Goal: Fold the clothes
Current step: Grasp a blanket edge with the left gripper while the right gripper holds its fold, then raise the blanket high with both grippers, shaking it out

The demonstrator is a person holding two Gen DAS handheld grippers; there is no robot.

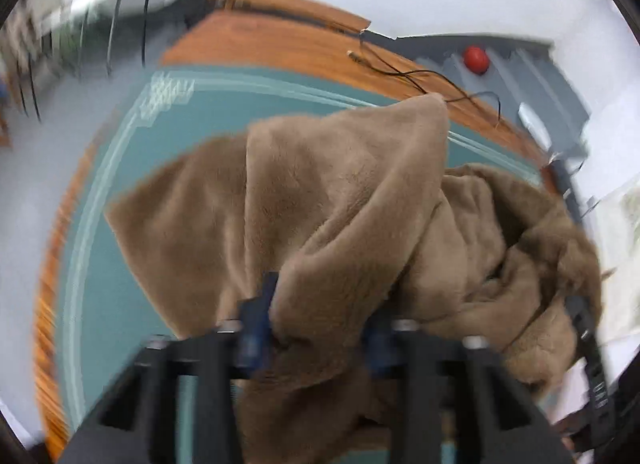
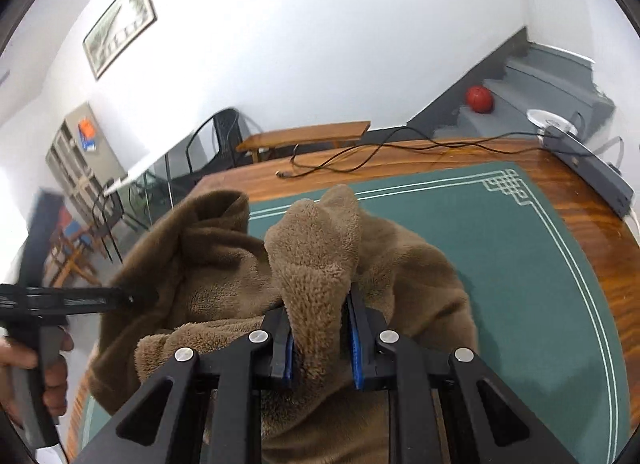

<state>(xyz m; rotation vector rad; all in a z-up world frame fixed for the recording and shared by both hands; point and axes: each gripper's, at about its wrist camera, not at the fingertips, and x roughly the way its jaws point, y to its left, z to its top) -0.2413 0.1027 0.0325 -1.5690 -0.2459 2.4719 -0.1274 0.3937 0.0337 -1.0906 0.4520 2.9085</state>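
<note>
While both grippers grip it, the brown fleece garment hangs bunched above the green mat that covers most of the wooden table. Seen from the right wrist, the right gripper has its two blue-padded fingers pressed against a thick fold of the fleece, which rises between them in a rounded hump. More of the garment spreads to the left and droops toward the near left edge of the mat.

At the left border of that view a hand holds the handle of the left gripper, whose black fingers reach sideways into the fleece; their tips are buried in the cloth.

From the left wrist, which is blurred by motion, the left gripper pinches a bundle of the garment between its blue pads, and the cloth spills down over the fingers and drapes across the mat. The right gripper's black arm shows at the right, pushed into the fleece.

A black cable lies on the bare wood along the far edge of the table, and a grey box sits at the far right corner. Beyond the table, a red ball rests on grey steps, and a wooden bench stands by the white wall
</note>
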